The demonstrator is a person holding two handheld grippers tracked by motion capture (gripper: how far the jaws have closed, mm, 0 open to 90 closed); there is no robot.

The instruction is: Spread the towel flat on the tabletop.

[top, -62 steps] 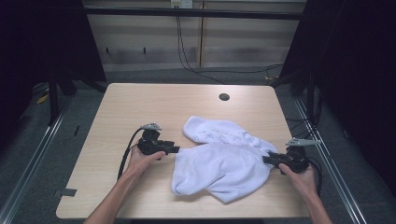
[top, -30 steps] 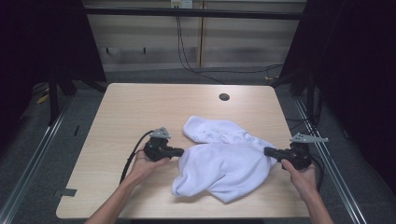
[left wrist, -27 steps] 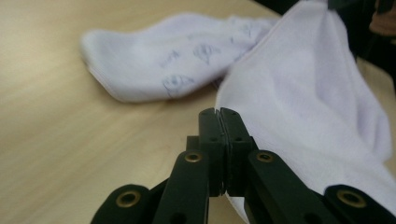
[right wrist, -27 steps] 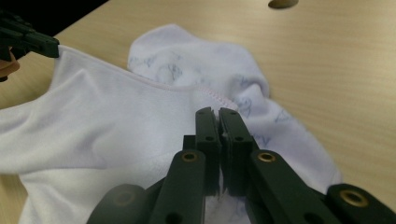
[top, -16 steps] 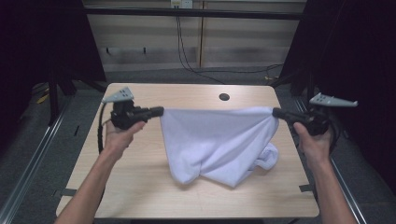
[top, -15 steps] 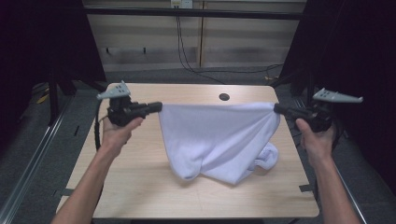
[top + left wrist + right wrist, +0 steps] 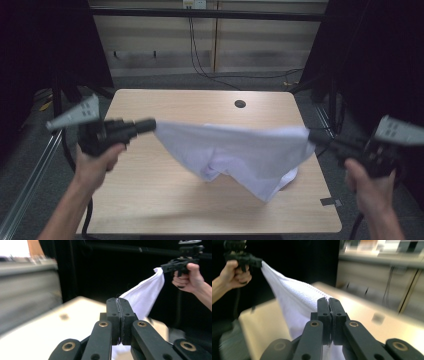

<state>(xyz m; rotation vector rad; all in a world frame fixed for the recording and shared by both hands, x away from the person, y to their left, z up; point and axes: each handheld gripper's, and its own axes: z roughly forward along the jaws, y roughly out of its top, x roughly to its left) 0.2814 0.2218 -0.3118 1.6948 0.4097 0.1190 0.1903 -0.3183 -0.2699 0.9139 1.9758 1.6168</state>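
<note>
— Where are the hands?
— The left hand point(image 7: 97, 162) and right hand point(image 7: 369, 186) are raised and spread wide apart, forearms reaching up from below.
— And the grippers?
— The left gripper point(image 7: 150, 125) and right gripper point(image 7: 312, 136) point inward, jaws pressed together.

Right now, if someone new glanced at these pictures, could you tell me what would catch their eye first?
First, the white towel, stretched in mid-air above the wooden table, its top edge taut and its lower part sagging toward the tabletop. Next, the two tools at its ends: the left tool shut on the left corner and the right tool shut on the right corner, each in a raised hand. Beyond lies a dark room with cables on the floor.
</note>
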